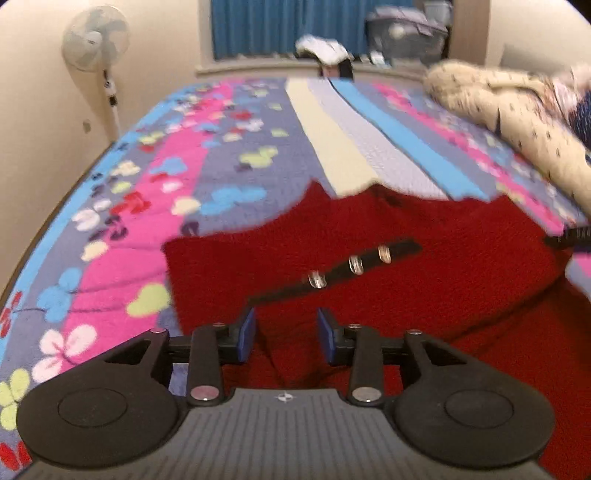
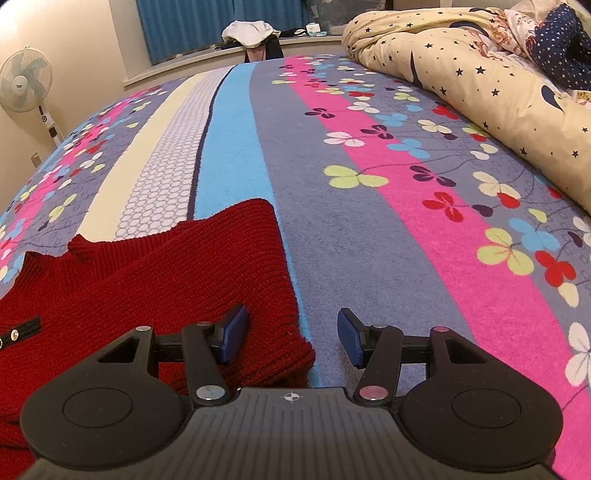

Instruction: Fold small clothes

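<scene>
A small red knitted sweater (image 1: pixel 406 258) lies flat on the bed, with a black placket and three shiny buttons (image 1: pixel 354 264). My left gripper (image 1: pixel 286 334) is open low over the sweater's near part, with red cloth between its blue pads; the view is blurred. In the right wrist view the sweater (image 2: pixel 166 273) fills the lower left, its folded sleeve cuff (image 2: pixel 291 354) lying near my right gripper (image 2: pixel 291 334). The right gripper is open, its left pad (image 2: pixel 234 332) over the sleeve and its right pad over the bedspread.
The bed has a flowered striped bedspread (image 2: pixel 369 184). A cream star-print duvet (image 2: pixel 480 74) is heaped at the right. A standing fan (image 1: pixel 96 40) is at the left wall. Clothes (image 2: pixel 251 33) lie on the sill by the blue curtain.
</scene>
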Available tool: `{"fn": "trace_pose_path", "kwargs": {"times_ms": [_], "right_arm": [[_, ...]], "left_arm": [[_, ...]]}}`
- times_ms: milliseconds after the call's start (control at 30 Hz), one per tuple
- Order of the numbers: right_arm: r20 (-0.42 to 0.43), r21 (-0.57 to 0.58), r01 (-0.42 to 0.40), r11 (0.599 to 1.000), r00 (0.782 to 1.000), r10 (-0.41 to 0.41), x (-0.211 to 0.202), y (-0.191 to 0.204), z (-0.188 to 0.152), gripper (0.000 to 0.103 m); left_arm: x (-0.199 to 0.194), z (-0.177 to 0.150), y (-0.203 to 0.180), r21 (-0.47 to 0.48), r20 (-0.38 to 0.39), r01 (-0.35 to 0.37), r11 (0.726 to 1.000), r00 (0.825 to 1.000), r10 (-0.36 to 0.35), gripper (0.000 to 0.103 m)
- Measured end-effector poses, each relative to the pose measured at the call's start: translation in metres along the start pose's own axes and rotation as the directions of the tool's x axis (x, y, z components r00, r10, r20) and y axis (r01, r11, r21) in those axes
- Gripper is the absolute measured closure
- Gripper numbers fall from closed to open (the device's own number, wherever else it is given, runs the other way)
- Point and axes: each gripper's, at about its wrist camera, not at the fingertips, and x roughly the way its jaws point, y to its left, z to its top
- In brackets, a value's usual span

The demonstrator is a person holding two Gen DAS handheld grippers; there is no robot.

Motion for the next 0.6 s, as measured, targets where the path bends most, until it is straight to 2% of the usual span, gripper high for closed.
{"fn": "trace_pose_path", "kwargs": {"times_ms": [33, 67, 133, 200, 267, 367, 500, 600], "right_arm": [[0.002, 0.000, 0.000, 1.000, 1.000, 0.000, -0.001, 0.000, -0.001, 0.047], [0.006, 0.003, 0.000, 1.000, 1.000, 0.000, -0.002, -0.001, -0.001, 0.047], [0.028, 0.021, 0.001, 1.000, 1.000, -0.002, -0.011, -0.003, -0.002, 0.047], [0.067, 0.043, -0.019, 0.999, 0.998, 0.016, -0.026, -0.005, -0.002, 0.048], [0.107, 0.049, -0.045, 0.998, 0.994, 0.040, -0.044, -0.006, -0.003, 0.048], [0.151, 0.037, -0.081, 0.996, 0.986, 0.074, -0.071, -0.006, -0.007, 0.048], [0.169, 0.042, -0.139, 0.989, 0.977, 0.131, -0.109, -0.008, -0.021, 0.048], [0.192, -0.004, -0.177, 0.984, 0.966, 0.174, -0.141, -0.007, -0.034, 0.048]], "left_arm": [[0.008, -0.002, -0.003, 0.024, -0.050, 0.002, 1.000, 0.999, -0.001, 0.052], [0.008, -0.006, -0.005, 0.043, -0.045, 0.006, 0.999, 0.999, -0.004, 0.052], [-0.002, -0.005, -0.008, 0.072, -0.002, -0.027, 0.997, 1.000, 0.027, 0.052], [-0.022, -0.004, -0.005, 0.062, 0.055, -0.017, 0.998, 0.998, 0.013, 0.049], [-0.042, -0.005, -0.002, 0.056, 0.102, -0.005, 0.998, 0.995, -0.001, 0.038], [-0.070, -0.013, -0.001, 0.077, 0.149, -0.015, 0.997, 0.989, 0.003, 0.027], [-0.103, -0.034, -0.005, 0.066, 0.134, -0.006, 0.998, 0.991, -0.002, 0.026], [-0.134, -0.053, -0.009, 0.063, 0.158, 0.008, 0.998, 0.987, -0.018, 0.023]]}}
